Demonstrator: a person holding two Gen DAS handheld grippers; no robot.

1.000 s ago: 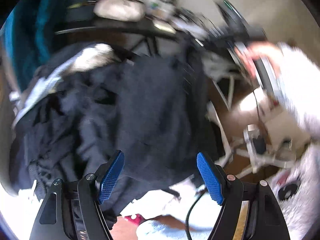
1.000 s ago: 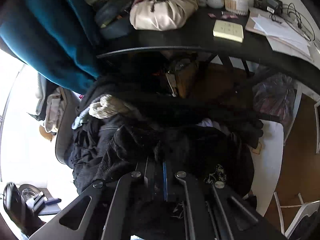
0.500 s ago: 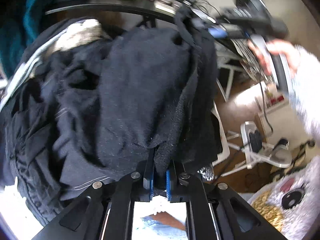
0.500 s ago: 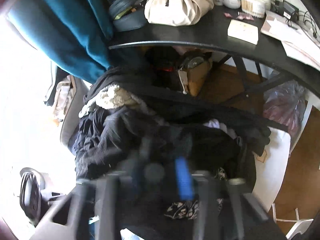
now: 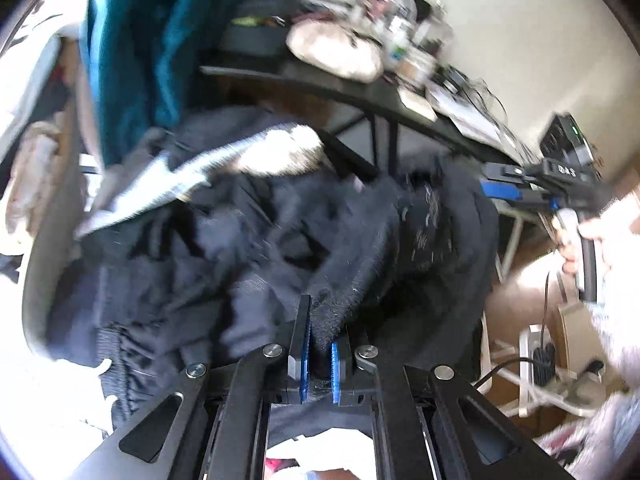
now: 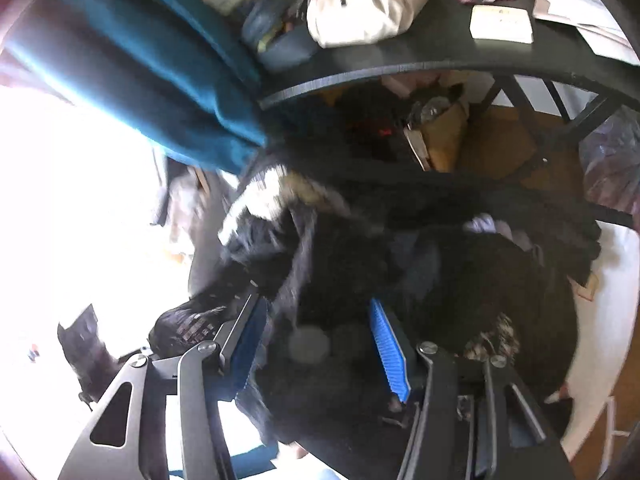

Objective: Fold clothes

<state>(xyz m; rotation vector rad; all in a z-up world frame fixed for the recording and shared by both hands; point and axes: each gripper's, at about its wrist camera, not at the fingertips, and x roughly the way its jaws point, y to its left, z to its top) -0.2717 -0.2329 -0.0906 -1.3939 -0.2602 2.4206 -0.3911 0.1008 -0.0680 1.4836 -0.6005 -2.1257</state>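
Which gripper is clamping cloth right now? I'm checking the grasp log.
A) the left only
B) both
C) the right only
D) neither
A: the left gripper is pinched shut on a fold of the black garment, while the right gripper has its blue pads spread wide over the pile.

This was a lived-in room of a home: a cluttered black desk (image 6: 420, 60) carried a cream bag (image 6: 368, 4), bottles and papers, a teal curtain (image 6: 152, 64) hung by a bright window, and dark clothes (image 5: 280, 240) were heaped nearby above a wooden floor (image 6: 496, 148).
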